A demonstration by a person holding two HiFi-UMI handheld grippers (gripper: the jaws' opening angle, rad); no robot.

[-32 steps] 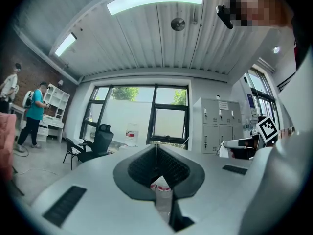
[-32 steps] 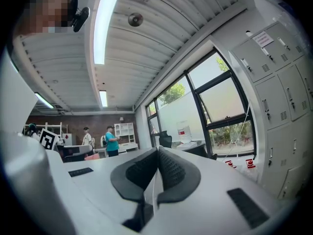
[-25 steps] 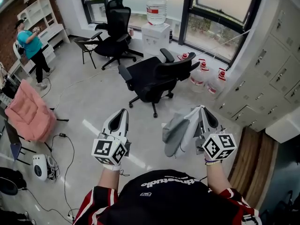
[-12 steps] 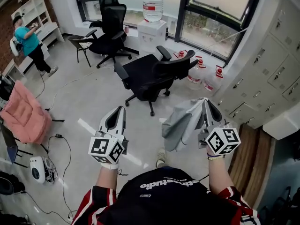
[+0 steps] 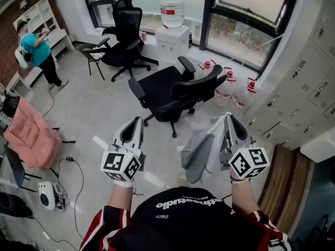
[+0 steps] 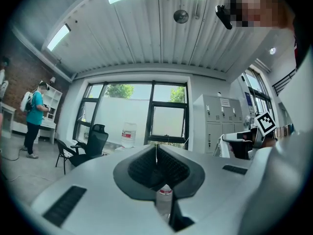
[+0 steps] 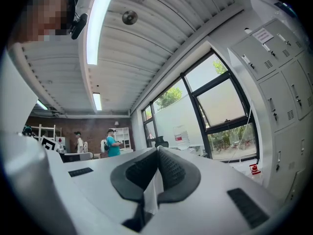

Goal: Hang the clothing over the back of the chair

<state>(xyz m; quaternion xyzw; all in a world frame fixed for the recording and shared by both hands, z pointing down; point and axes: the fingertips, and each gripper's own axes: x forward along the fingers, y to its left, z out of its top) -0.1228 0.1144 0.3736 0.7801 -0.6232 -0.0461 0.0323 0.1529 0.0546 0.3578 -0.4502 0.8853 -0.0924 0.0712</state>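
Clothing point(image 5: 196, 151), grey, hangs in the air from the right gripper point(image 5: 228, 118), whose jaws pinch it. The left gripper point(image 5: 136, 123) beside it has its jaws pressed together, empty. Open floor point(image 5: 99, 109) lies between them and the black chair point(image 5: 172, 90). Water jugs point(image 5: 229, 85) stand just behind its back; farther off, a second chair point(image 5: 123, 33) and a water dispenser point(image 5: 171, 35) stand by the windows.
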